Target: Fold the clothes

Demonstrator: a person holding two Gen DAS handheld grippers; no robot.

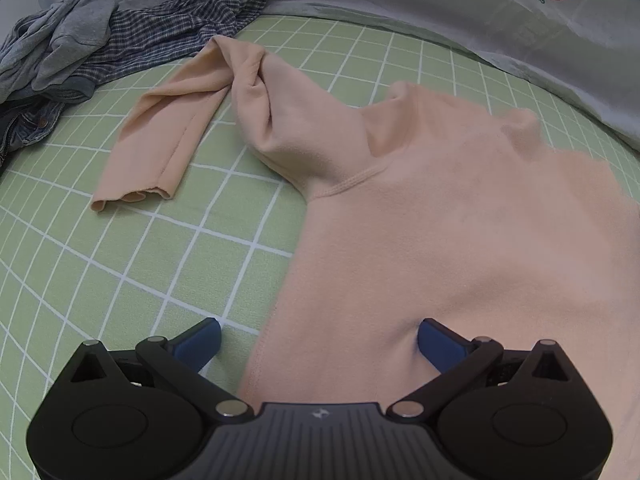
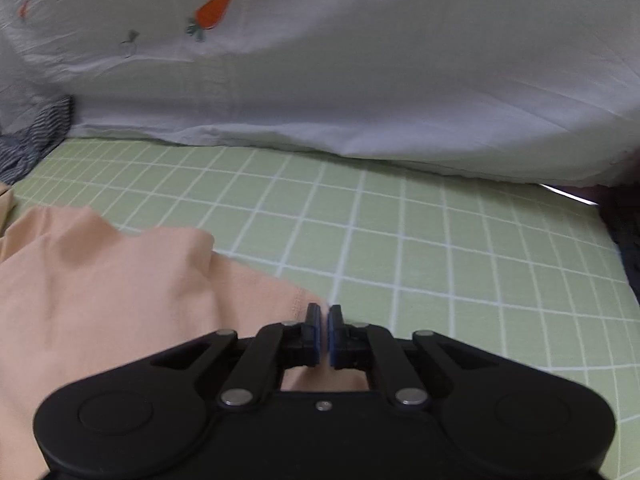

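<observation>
A peach long-sleeved shirt [image 1: 460,240] lies spread on the green checked bed sheet [image 1: 120,260]. Its sleeve [image 1: 160,136] is bent out to the left. My left gripper [image 1: 318,340] is open and low over the shirt's side edge. One blue fingertip [image 1: 200,342] is over the sheet and the other pad [image 1: 436,340] presses on the fabric. In the right wrist view the shirt [image 2: 120,300] fills the lower left. My right gripper [image 2: 324,330] is shut at the shirt's hem corner [image 2: 298,304], pinching the edge of the fabric.
A heap of other clothes [image 1: 80,48], grey, checked and denim, lies at the far left of the bed. A white duvet with carrot prints [image 2: 360,80] runs along the far side. The bed's dark edge [image 2: 628,240] is at the right.
</observation>
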